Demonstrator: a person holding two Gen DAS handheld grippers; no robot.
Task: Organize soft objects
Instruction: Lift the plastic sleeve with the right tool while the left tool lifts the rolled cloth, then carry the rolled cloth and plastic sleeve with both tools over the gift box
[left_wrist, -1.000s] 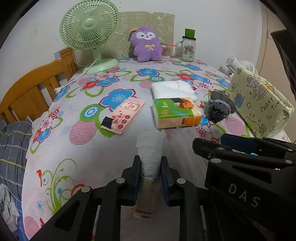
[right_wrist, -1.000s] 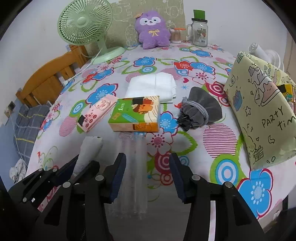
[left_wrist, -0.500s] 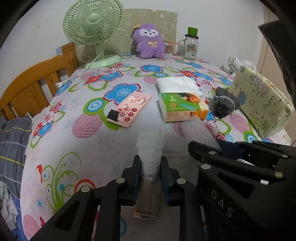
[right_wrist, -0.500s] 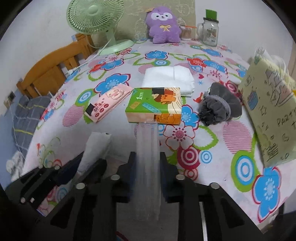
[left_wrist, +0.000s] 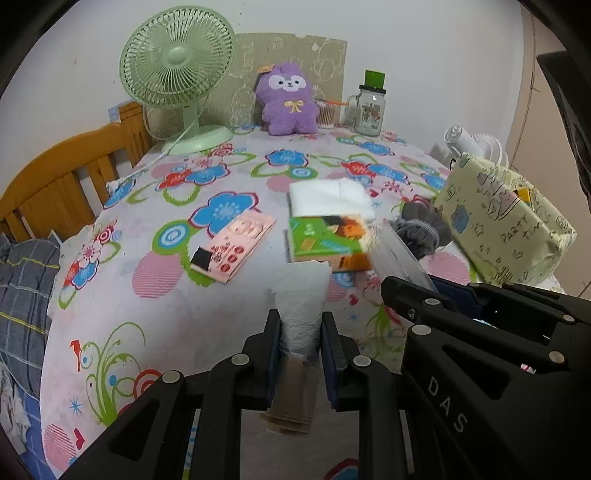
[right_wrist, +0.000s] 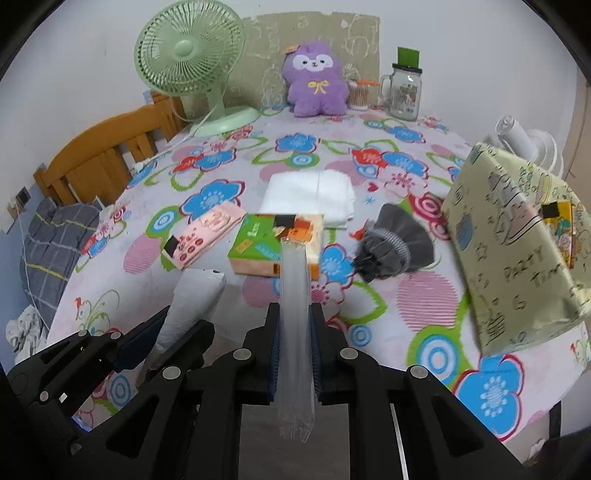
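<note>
My left gripper (left_wrist: 299, 325) is shut on a crumpled white plastic bag (left_wrist: 303, 291), which sticks up between its pads at the table's near edge. Just to its right, my right gripper (right_wrist: 293, 325) has its jaws closing on a folded clear plastic bag (right_wrist: 293, 273), with the pads pressing on it. That clear bag juts forward over the green tissue box (right_wrist: 273, 243). In the right wrist view the left gripper (right_wrist: 173, 332) and its white bag (right_wrist: 199, 291) show at lower left. In the left wrist view the right gripper (left_wrist: 417, 291) and the clear bag (left_wrist: 395, 251) show at right.
On the flowered tablecloth (right_wrist: 424, 302) lie a pink tissue pack (right_wrist: 203, 236), a folded white cloth (right_wrist: 310, 192) and a grey drawstring pouch (right_wrist: 395, 243). A yellow-green gift bag (right_wrist: 517, 243) stands at right. A green fan (right_wrist: 188, 55), purple plush (right_wrist: 316, 81) and jar (right_wrist: 404, 92) line the back.
The right jaws went from wide open around the clear bag to shut on it, and the bag's end now stands off the table. The left grip on the white bag is unchanged.
</note>
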